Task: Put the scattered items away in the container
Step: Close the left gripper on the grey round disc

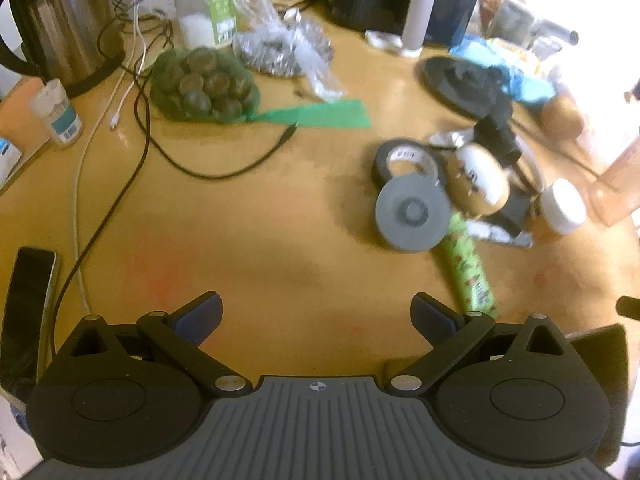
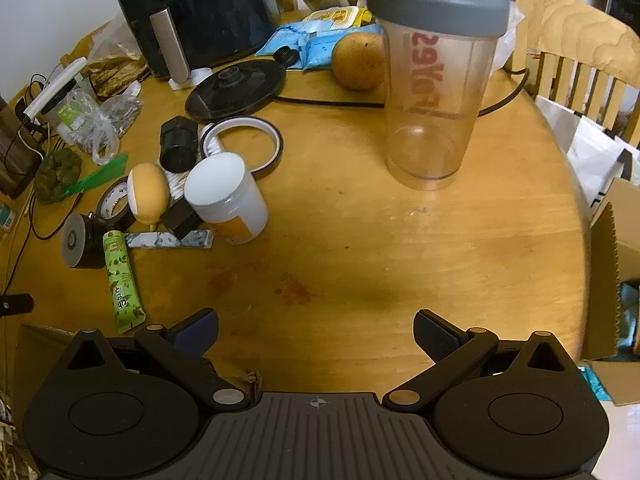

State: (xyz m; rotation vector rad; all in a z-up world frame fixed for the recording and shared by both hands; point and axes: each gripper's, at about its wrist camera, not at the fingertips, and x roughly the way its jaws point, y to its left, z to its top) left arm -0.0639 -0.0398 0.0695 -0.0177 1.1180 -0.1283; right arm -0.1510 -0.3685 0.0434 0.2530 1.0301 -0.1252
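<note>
1. A round wooden table (image 2: 400,248) with a warm honey finish fills both views.
2. Behind its far right edge stands a slatted wooden chair (image 2: 576,40).
3. A pale wall (image 2: 60,12) rises beyond the table's far left side.
4. Strong daylight washes out the table's far right corner in the left view.

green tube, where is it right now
In the right wrist view the green tube lies on the table's left side, beside the grey disc and marbled bar.

Warm indoor light, motion-blurred left view, blown-out upper right corner, fisheye-bent edges.
</note>
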